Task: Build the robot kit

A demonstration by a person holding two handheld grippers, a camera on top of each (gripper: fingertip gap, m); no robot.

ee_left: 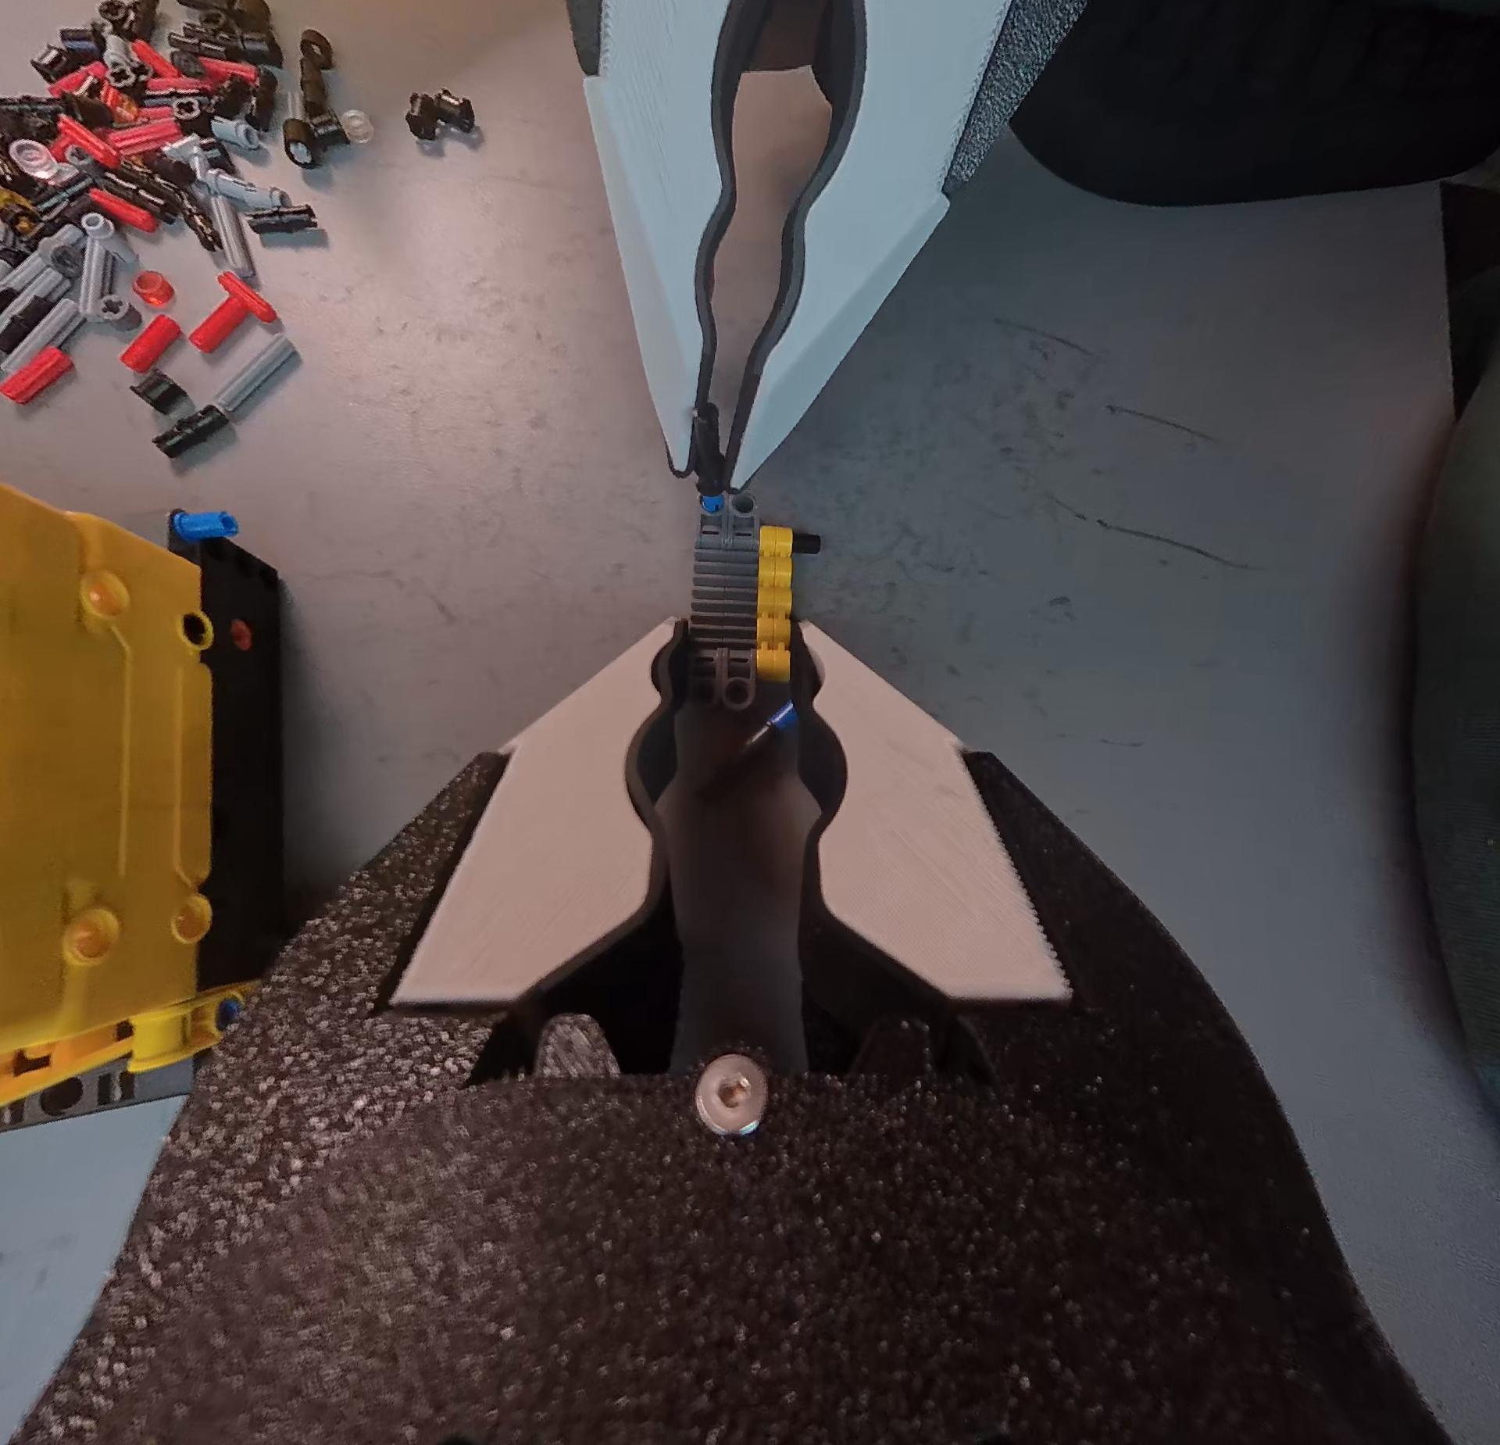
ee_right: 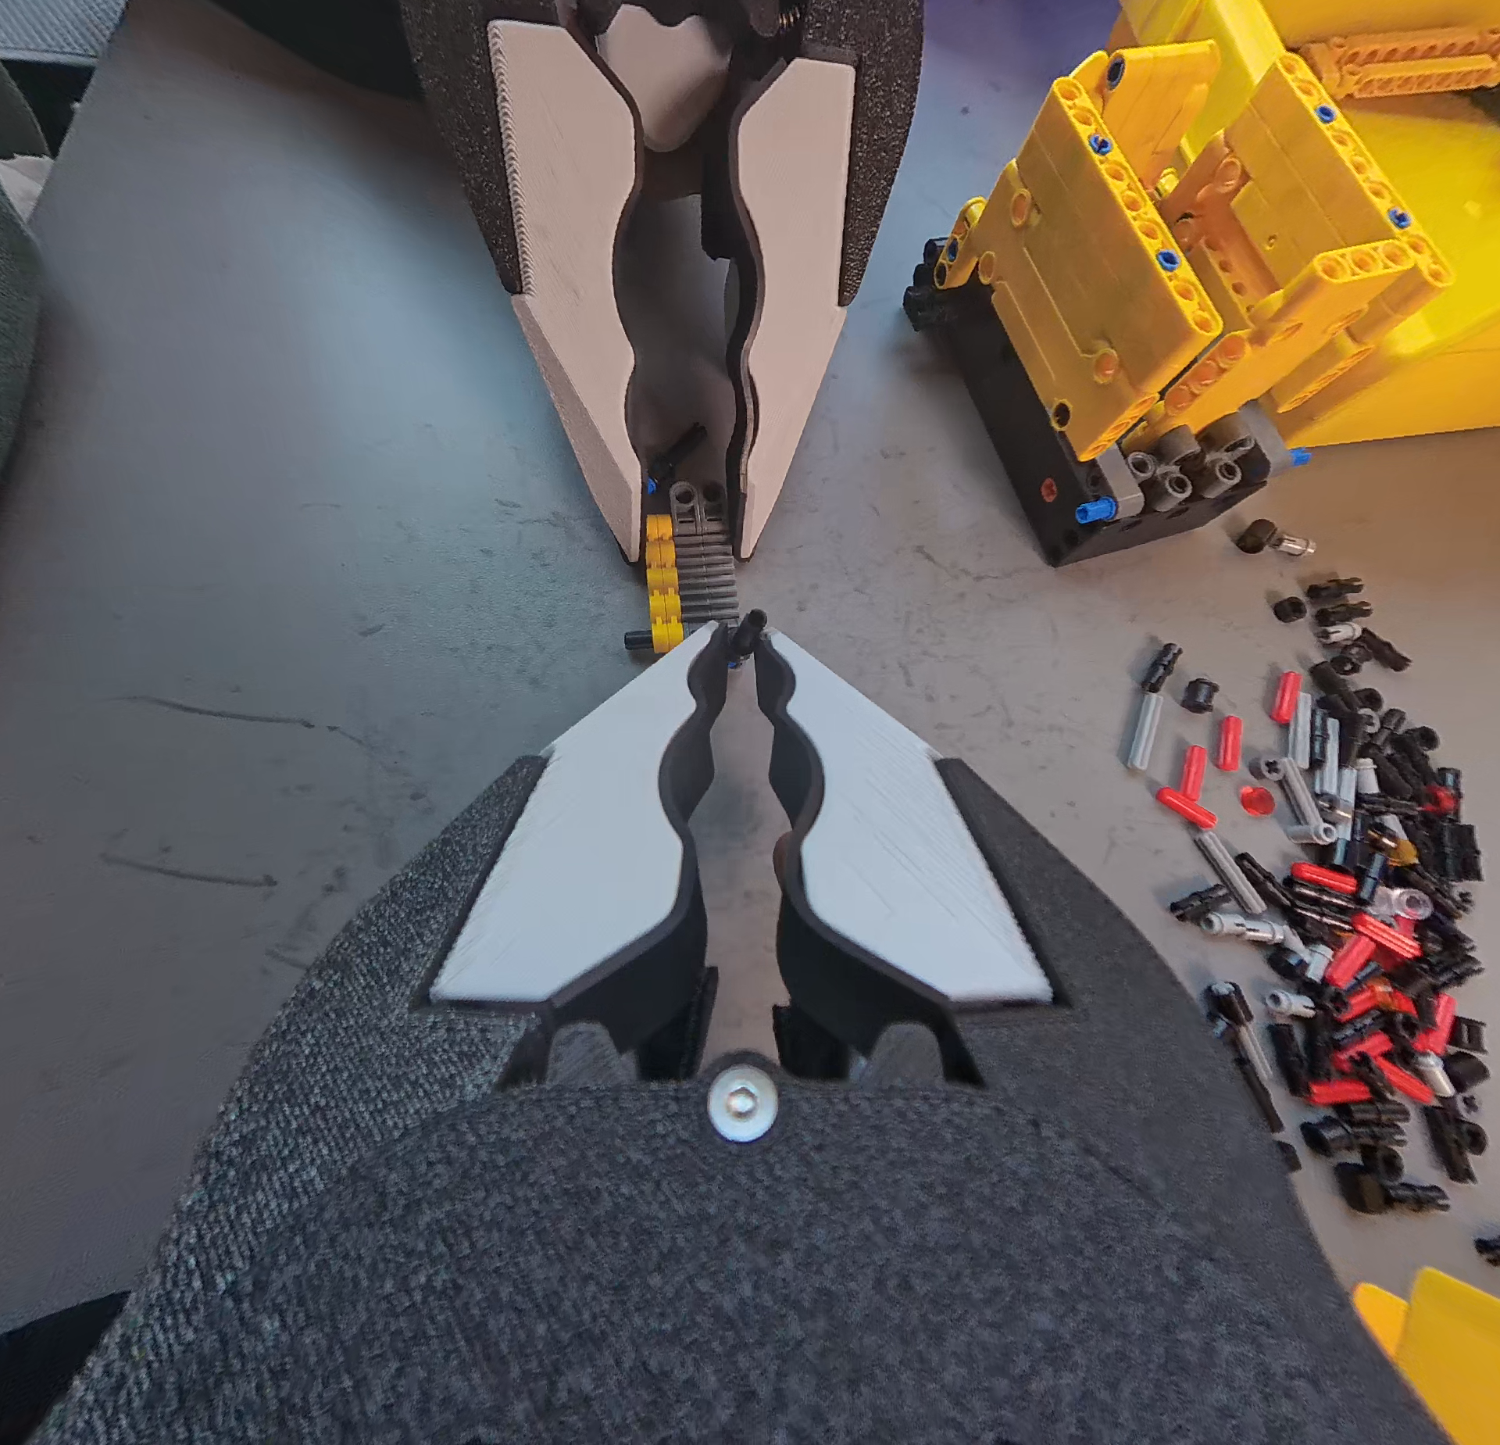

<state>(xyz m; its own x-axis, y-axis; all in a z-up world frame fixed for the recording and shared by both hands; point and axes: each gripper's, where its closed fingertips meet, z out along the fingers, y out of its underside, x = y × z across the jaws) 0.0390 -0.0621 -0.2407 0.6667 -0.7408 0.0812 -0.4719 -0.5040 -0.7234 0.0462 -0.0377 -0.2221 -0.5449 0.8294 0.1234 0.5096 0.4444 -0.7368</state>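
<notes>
My left gripper is shut on a small assembly of a grey ribbed piece with a yellow beam pinned to its side, held above the grey table. A black pin sticks out of the beam's far end. My right gripper comes from the opposite side, shut on a black pin with a blue end that touches the assembly's far tip. In the right wrist view my right gripper holds the pin against the assembly, which the left gripper grips.
A pile of small black, red and grey connector parts lies on the table; it also shows in the right wrist view. A large yellow and black brick-built model stands beside it. A yellow tray corner is nearby. Left and right tips are no more than a few centimetres apart.
</notes>
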